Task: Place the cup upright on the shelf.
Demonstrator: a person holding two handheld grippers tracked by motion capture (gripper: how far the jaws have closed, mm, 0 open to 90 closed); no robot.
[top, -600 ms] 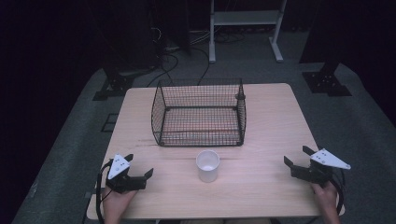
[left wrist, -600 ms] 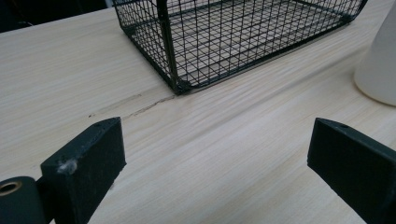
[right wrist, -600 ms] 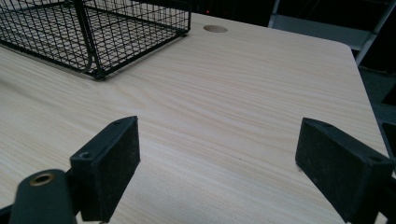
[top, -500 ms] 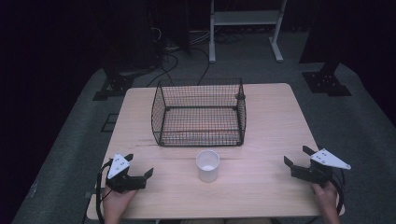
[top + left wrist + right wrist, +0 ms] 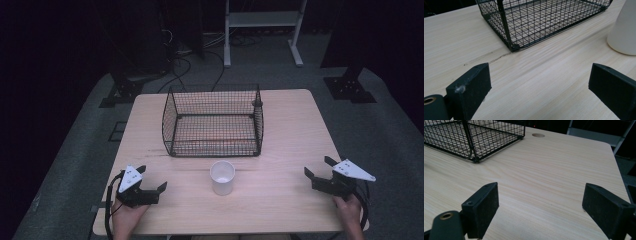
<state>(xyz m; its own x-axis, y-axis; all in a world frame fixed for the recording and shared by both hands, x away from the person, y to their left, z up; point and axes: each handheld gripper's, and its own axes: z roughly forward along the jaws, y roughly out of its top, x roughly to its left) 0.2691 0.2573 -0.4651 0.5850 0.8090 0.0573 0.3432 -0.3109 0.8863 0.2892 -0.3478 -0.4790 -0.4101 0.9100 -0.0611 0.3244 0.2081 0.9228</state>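
Start position. White cup [image 5: 222, 177] upright near the middle of the table's [image 5: 290, 130] front edge, just in front of the empty wire basket [image 5: 213, 121]. Left gripper [image 5: 152, 187] by the front-left corner, right gripper [image 5: 317, 170] by the front-right corner, both with jaws spread wide, holding nothing, well apart from the cup. Likely step: approach not yet begun; next move calls for one gripper to straddle the cup squarely before closing

Black grippers [image 5: 150, 192], grey triangular plates
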